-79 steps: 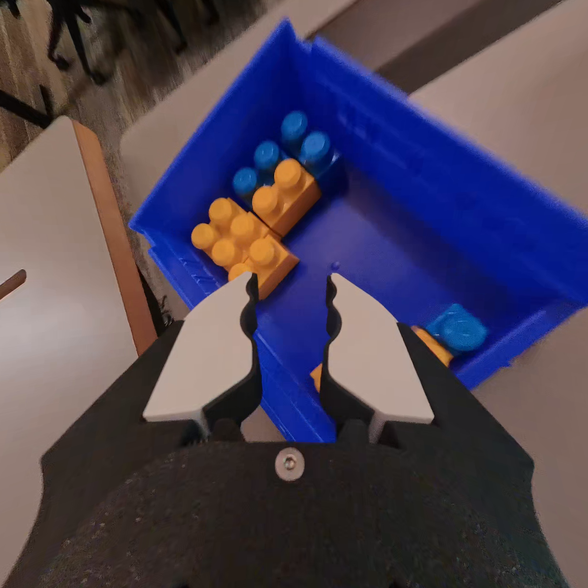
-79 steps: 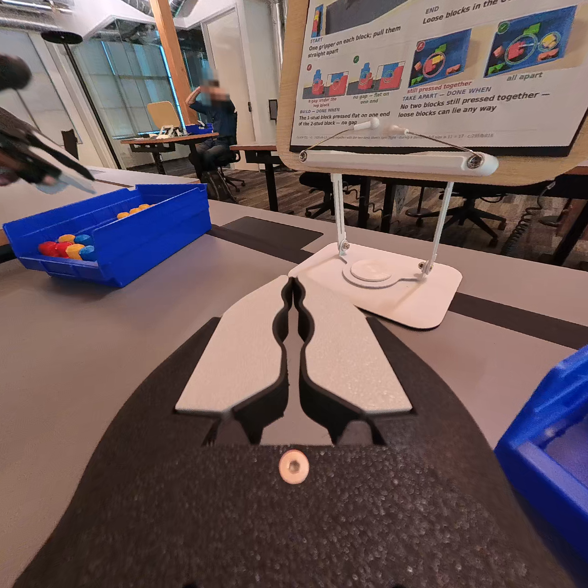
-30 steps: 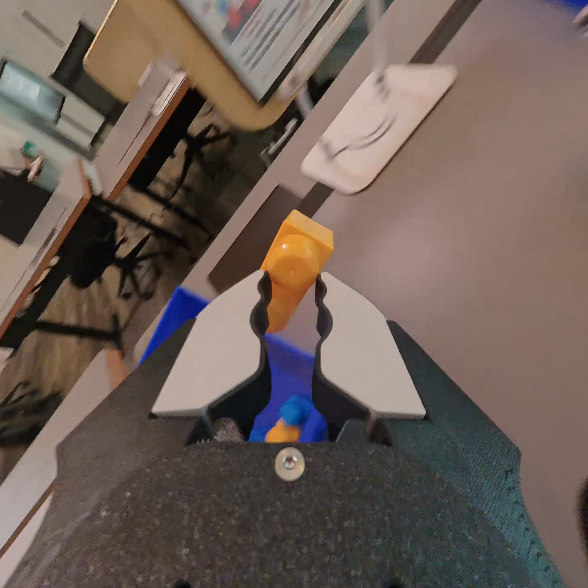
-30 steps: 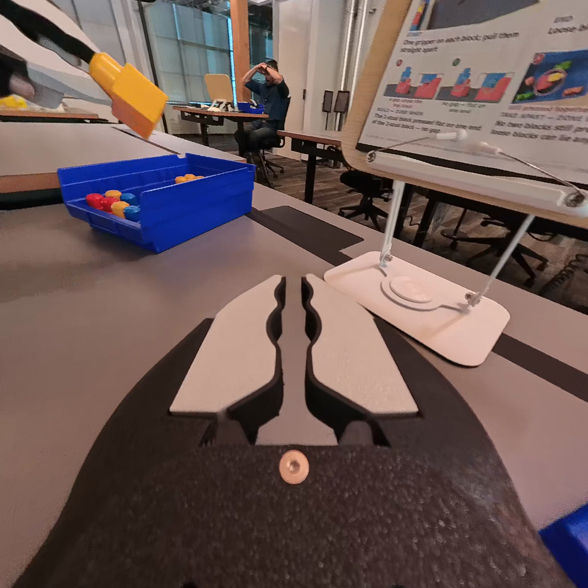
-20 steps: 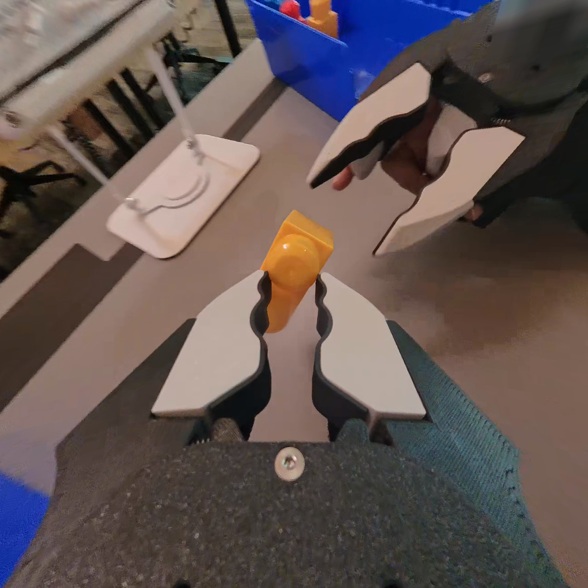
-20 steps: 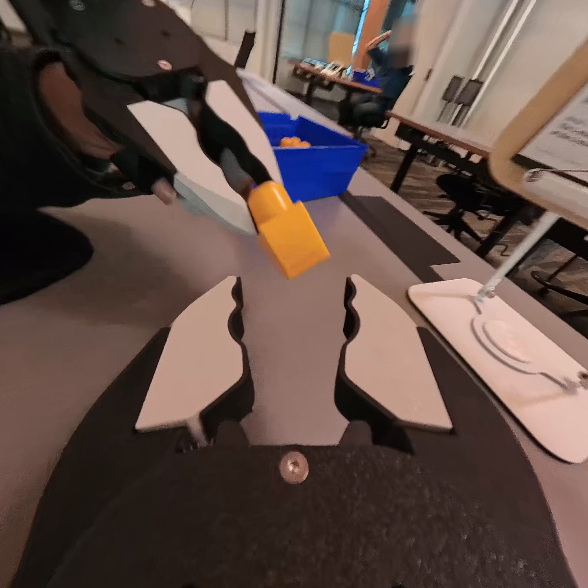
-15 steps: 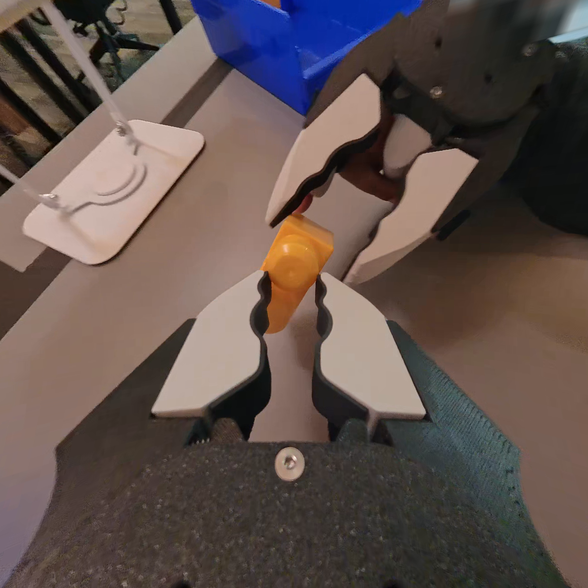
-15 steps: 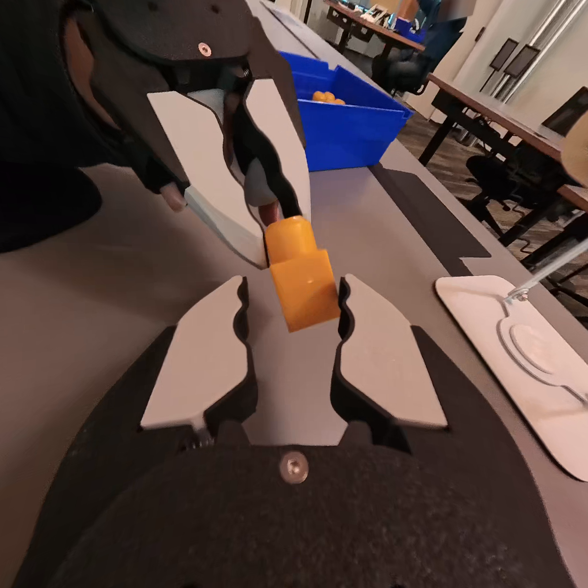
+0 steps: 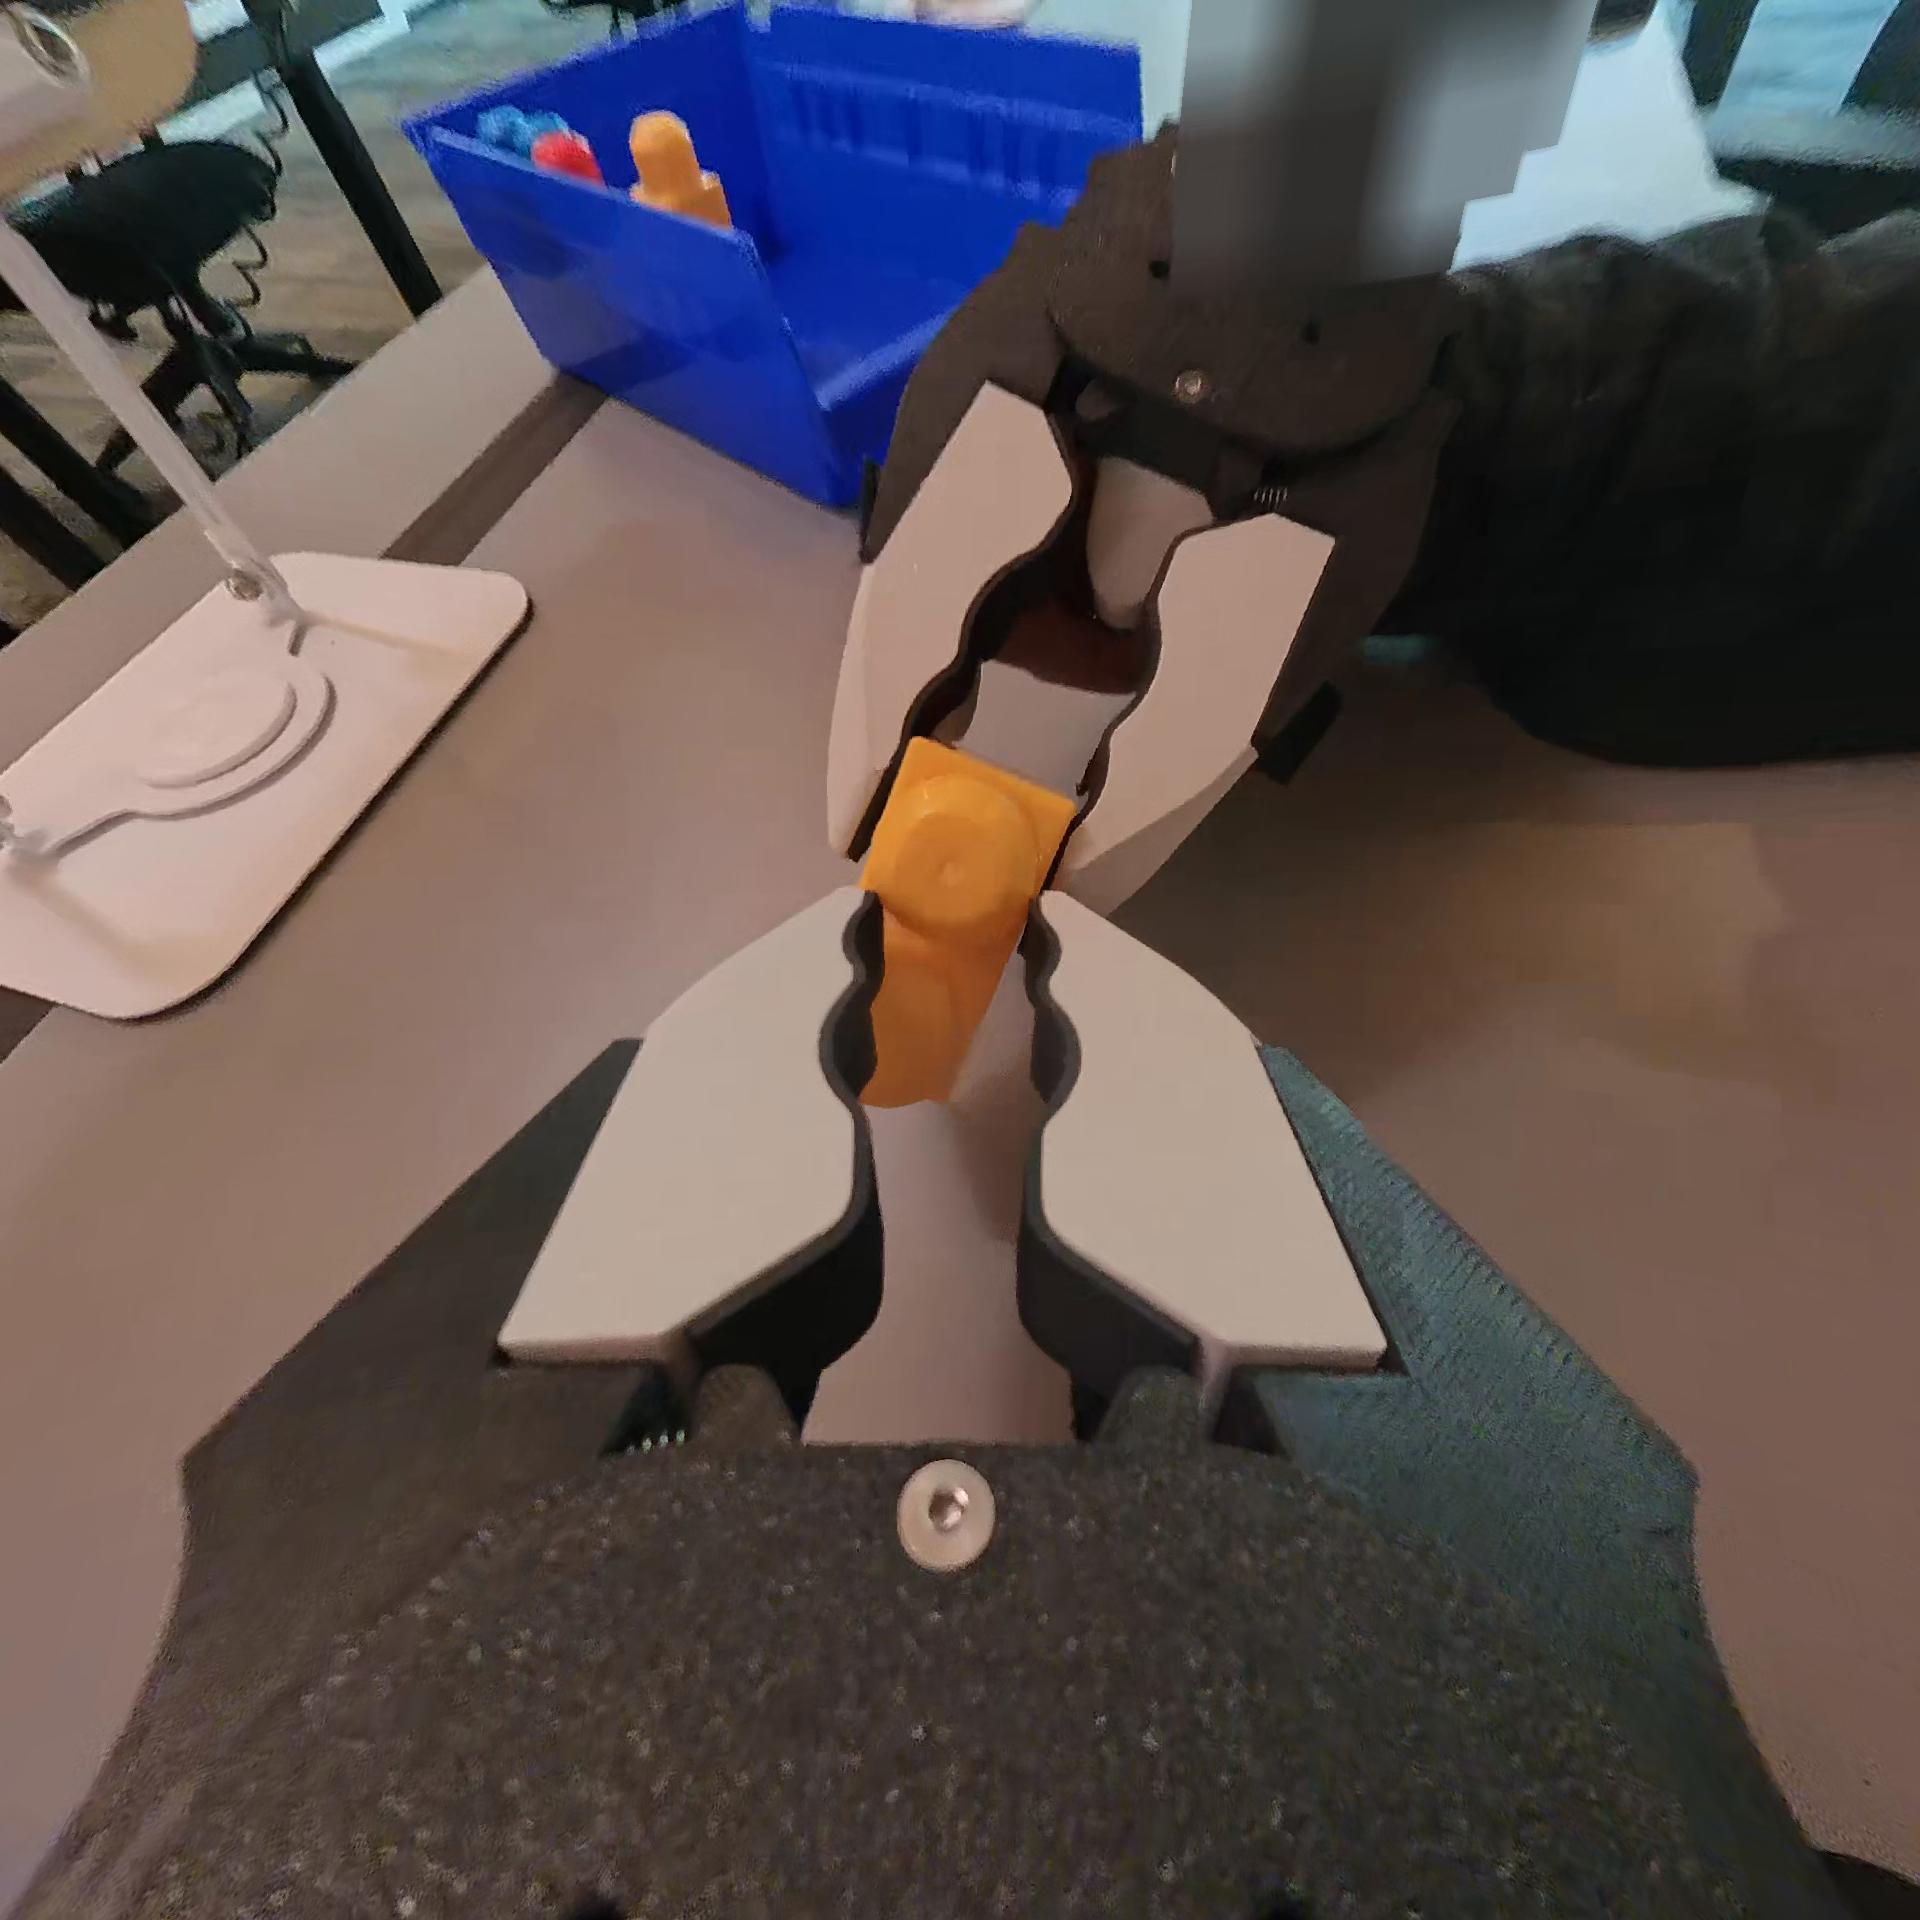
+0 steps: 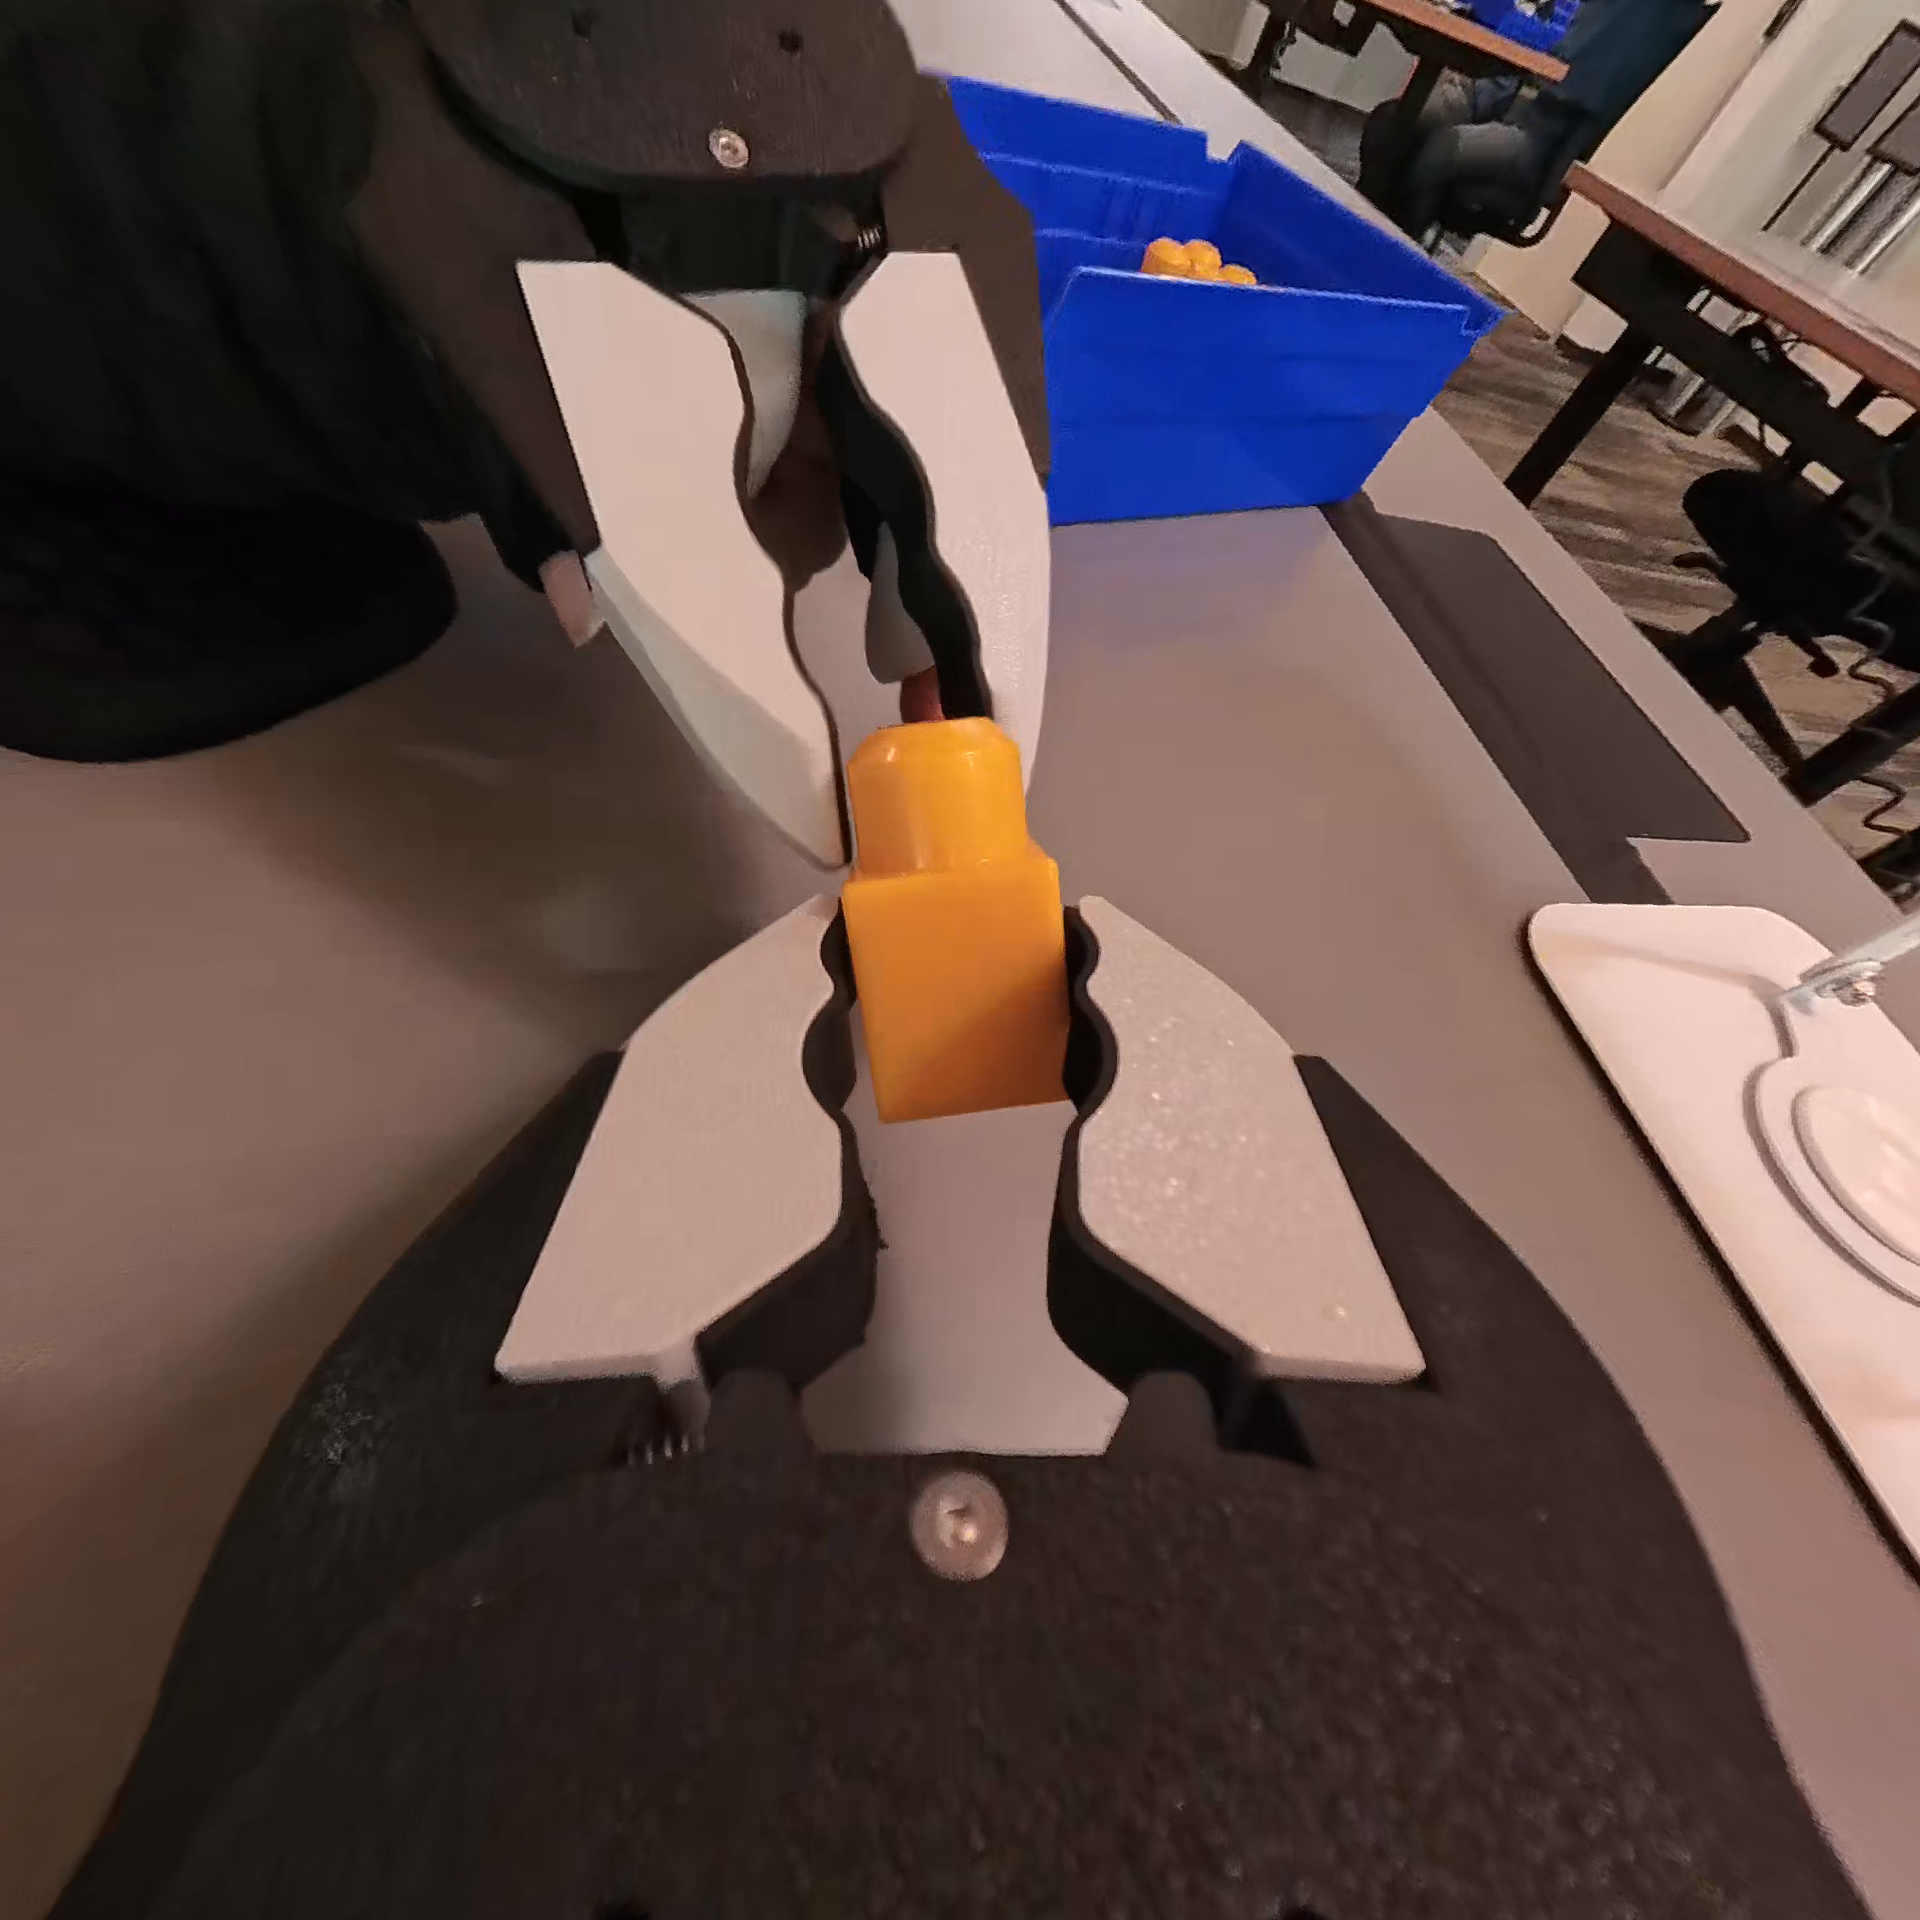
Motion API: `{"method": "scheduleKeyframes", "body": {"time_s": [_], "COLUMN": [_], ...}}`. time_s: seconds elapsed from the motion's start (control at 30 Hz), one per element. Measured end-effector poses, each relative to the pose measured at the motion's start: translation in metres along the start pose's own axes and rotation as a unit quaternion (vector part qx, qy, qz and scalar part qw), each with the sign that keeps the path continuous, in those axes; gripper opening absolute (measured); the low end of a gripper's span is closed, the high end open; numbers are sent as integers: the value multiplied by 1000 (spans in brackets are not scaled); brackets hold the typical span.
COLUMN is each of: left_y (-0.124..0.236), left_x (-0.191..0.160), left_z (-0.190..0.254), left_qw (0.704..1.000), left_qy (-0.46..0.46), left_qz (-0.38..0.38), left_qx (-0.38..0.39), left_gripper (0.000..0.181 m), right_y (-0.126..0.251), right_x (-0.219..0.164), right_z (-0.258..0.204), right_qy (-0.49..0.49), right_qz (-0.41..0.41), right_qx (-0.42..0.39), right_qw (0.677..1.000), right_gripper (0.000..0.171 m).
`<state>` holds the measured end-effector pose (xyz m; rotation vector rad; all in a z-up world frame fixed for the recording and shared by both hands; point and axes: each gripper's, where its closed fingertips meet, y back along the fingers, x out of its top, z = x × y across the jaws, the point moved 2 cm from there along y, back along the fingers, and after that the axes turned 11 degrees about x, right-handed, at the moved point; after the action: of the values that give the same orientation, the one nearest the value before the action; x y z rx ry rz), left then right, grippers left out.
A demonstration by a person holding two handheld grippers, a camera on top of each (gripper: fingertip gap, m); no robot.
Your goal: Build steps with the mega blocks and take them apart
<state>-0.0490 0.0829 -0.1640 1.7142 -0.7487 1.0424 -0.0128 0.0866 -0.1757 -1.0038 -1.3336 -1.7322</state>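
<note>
The right tool (image 10: 954,914) has closed since half a second ago, now pinching the square base of the orange single-stud plastic block (image 10: 951,977); the left tool (image 9: 943,912) clamps its stud above the grey tabletop (image 10: 312,935), long axis running between them.

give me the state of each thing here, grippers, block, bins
left gripper: shut on the orange block's stud
right gripper: shut on the orange block's body
orange block: held between both grippers, above the table
blue bin: open-topped, loose blocks inside
second blue bin: on the table, orange blocks inside
</note>
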Motion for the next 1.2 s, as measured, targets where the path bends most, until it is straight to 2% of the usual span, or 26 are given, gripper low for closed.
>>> {"method": "scheduleKeyframes", "body": {"time_s": [0.13,0.3,0.43,0.57,0.97,1.1,1.2], "left_y": [14,22,20,15,13,10,7], "left_x": [14,20,33,40,32,21,8], "left_z": [-16,-31,-14,3,16,18,18], "left_qw": [993,973,963,962,974,980,986], "left_qy": [81,171,183,167,116,96,78], "left_qz": [79,149,184,193,161,126,85], "left_qx": [-15,-39,-78,-92,-113,-121,-121], "left_gripper": [35,42,47,42,39,38,38], "right_y": [18,56,52,30,26,21,16], "right_x": [6,46,57,55,48,36,19], "right_z": [9,18,9,-4,-16,-20,-22], "right_qy": [-35,-97,-123,-122,-118,-117,-110], "right_qz": [55,247,303,280,242,194,126], "right_qx": [-5,13,63,98,149,162,156], "right_qw": [998,964,943,947,952,960,974], "right_gripper": [37,37,37,37,37,37,37]}}
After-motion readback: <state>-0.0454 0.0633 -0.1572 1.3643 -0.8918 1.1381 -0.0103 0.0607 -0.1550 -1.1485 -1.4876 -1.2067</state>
